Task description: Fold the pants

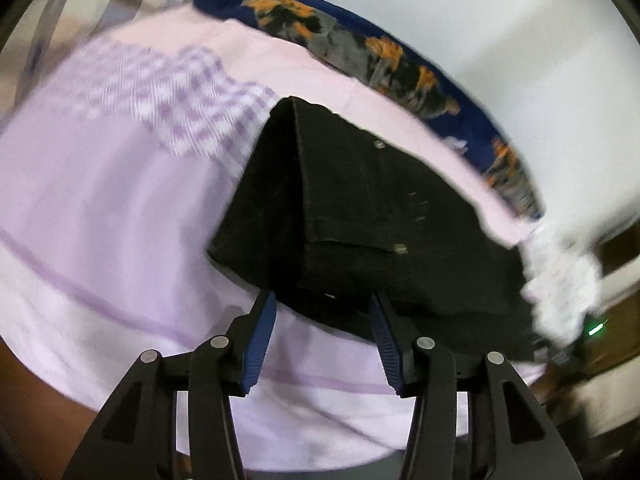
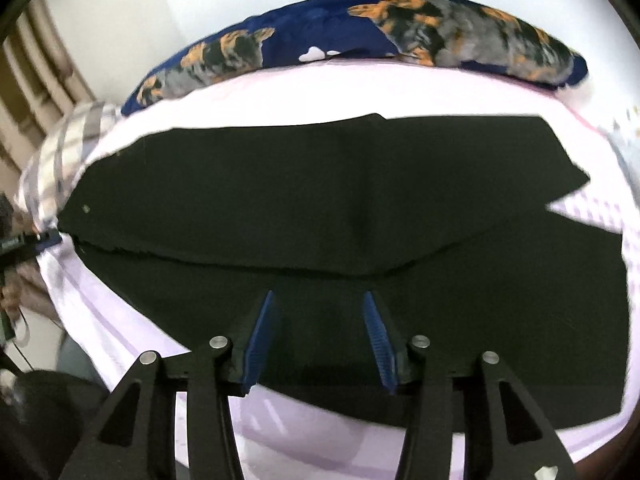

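Left gripper (image 1: 323, 300): matte black plastic linkage arms with triangular cut-outs, round silver pivot pins at the joints, and two fingers faced with ribbed blue rubber pads (image 1: 262, 340). Right gripper (image 2: 318, 300): identical build, black arms, silver pins, ribbed blue pads (image 2: 260, 340).

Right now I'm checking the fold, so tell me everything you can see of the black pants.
The black pants are dark denim-like cloth with stitched seams and small metal rivets. They lie flat on the lilac bedsheet, one layer folded over another so a lower edge shows beneath the upper. Nothing grips them: the left gripper and right gripper hover open at their near edge.
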{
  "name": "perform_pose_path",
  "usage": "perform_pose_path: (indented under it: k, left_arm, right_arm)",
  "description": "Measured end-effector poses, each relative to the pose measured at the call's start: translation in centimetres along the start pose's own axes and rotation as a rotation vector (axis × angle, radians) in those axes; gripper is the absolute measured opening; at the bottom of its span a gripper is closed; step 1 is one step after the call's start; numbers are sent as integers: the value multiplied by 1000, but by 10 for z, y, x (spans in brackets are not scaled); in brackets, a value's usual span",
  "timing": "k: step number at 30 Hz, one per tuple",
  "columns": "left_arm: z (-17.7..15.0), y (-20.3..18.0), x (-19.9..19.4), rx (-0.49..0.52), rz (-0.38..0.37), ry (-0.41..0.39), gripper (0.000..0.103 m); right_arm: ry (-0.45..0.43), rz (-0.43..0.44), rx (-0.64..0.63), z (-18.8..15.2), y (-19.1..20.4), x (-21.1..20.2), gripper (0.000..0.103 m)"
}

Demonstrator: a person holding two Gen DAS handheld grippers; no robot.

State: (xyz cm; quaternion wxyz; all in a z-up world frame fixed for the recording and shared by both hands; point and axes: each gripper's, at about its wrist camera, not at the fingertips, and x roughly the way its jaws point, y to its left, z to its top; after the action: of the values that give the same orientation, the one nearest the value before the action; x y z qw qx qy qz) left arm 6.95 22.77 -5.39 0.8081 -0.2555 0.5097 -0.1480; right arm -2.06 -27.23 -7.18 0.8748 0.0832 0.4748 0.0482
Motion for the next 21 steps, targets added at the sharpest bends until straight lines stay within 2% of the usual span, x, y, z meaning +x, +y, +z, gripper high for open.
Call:
perform_pose_path:
  k: [3, 5, 9, 14, 15, 16, 17, 19, 21]
  left_arm:
    - [-9, -1, 1, -94, -110, 7, 50]
    - [-12, -5, 8, -136, -152, 16, 50]
    - [-8, -3, 27, -245, -156, 12, 50]
    - [-2, 6, 41, -373, -173, -30, 49]
    - [-2, 7, 43, -390, -174, -40, 47]
    - [-1, 8, 44, -398, -164, -50, 33]
    - [-1, 8, 44, -396, -145, -56, 28]
    - [4, 8, 45, -378, -116, -62, 21]
    - [6, 8, 44, -369, -97, -75, 19]
  right_arm:
    - [-9, 33, 56, -7, -2, 0, 44]
    - [-10, 55, 87, -9, -3, 1, 44]
    - [-17, 80, 168, -12, -11, 2, 44]
    - [-41, 131, 332, -16, -39, 6, 46]
    - [-45, 136, 367, -17, -46, 7, 46]
    - [-53, 140, 409, -17, -55, 9, 46]
    - [-60, 145, 446, -17, -62, 11, 46]
    - [-84, 160, 519, -15, -79, 14, 46]
    - [-112, 148, 570, -11, -95, 16, 46]
